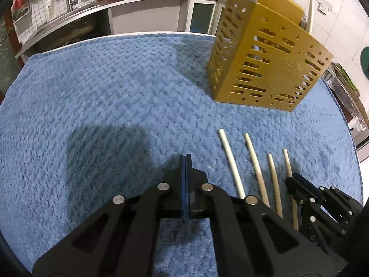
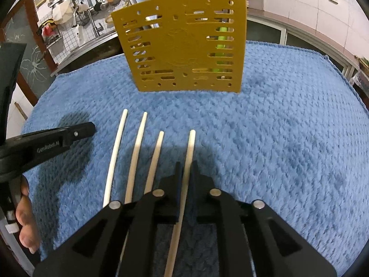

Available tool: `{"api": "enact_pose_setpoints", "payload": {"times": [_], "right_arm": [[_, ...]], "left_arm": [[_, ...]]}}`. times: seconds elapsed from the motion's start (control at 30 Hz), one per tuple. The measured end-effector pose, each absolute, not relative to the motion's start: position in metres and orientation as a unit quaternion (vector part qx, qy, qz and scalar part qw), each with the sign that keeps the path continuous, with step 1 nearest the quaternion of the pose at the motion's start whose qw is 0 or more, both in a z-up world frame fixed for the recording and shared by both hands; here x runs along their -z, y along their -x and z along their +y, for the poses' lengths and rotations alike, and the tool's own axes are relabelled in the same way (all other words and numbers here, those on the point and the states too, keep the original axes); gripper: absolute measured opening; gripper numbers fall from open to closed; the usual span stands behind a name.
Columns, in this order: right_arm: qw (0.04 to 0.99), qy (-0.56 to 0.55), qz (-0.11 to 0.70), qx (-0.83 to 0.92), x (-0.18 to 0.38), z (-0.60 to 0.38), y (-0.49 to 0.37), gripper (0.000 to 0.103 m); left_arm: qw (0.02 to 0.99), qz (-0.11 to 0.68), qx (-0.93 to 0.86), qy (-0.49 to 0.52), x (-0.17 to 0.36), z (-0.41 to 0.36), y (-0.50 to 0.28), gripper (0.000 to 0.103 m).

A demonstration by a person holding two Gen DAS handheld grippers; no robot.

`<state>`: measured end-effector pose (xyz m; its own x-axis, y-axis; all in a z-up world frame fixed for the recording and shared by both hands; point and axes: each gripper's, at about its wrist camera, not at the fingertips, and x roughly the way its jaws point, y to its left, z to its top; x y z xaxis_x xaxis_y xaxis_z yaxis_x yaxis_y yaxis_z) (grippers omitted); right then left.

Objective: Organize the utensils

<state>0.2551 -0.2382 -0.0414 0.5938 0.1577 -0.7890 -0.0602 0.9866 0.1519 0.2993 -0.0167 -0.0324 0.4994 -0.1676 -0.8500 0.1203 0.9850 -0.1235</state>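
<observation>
Several cream chopsticks lie side by side on a blue towel [image 2: 288, 127]. My right gripper [image 2: 186, 165] is shut on the rightmost chopstick [image 2: 191, 143], whose tip sticks out ahead of the fingers. Three more chopsticks [image 2: 138, 152] lie to its left. A yellow slotted utensil holder [image 2: 184, 43] stands upright beyond them, with utensils inside. My left gripper [image 1: 185, 159] is shut and empty, low over the towel, left of the chopsticks [image 1: 230, 159]. The holder [image 1: 265, 62] stands at the far right in the left wrist view. The right gripper [image 1: 299, 184] shows there on the rightmost chopstick.
The towel [image 1: 103, 92] covers the table. A kitchen counter with a sink and tap [image 1: 69, 2] and a stove runs behind. The left gripper [image 2: 76, 133] and a hand appear at the left in the right wrist view.
</observation>
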Motion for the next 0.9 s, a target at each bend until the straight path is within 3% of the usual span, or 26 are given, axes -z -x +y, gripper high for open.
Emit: {"api": "enact_pose_setpoints", "payload": {"times": [0.53,0.77,0.9], "right_arm": [[0.896,-0.07,0.436,-0.041,0.033,-0.291,-0.259,0.006],[0.895,-0.084,0.437,-0.043,0.038,-0.304,-0.255,0.006],[0.895,-0.086,0.436,-0.045,0.039,-0.301,-0.256,0.006]], "left_arm": [[0.85,0.514,0.114,0.03,0.029,-0.052,-0.29,0.0],[0.854,0.515,0.078,0.001,0.032,-0.065,-0.29,0.014],[0.853,0.517,0.074,-0.004,0.034,-0.069,-0.289,0.015]]}}
